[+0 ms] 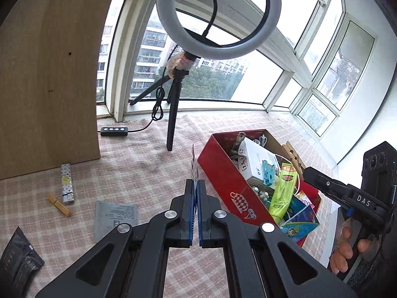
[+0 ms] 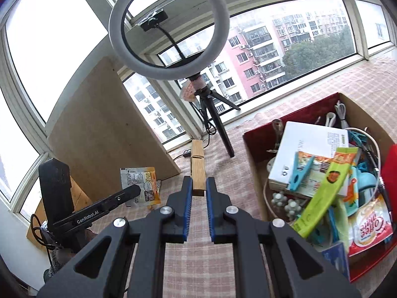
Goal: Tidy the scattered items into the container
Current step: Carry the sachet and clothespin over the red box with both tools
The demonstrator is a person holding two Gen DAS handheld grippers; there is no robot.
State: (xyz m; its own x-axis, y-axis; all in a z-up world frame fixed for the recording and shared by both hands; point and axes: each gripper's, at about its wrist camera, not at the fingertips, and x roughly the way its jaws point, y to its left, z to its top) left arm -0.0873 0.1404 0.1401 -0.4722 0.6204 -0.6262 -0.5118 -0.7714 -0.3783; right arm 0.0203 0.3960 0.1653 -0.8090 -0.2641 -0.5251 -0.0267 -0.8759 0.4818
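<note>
Text I could read | "DAS" on the right gripper [image 1: 306, 171] arm | "GenRobot.AI" on the left gripper [image 2: 134, 188] arm | print on packets and the white box [image 2: 310, 149] was too small for me

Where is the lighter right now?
In the left wrist view the lighter lies on the checked cloth at the left, beside a wooden clothespin and just in front of the wooden board.

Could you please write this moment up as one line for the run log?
left gripper: shut on thin packet | right gripper: shut on wooden clothespin | red box: partly filled | lighter: on cloth
</note>
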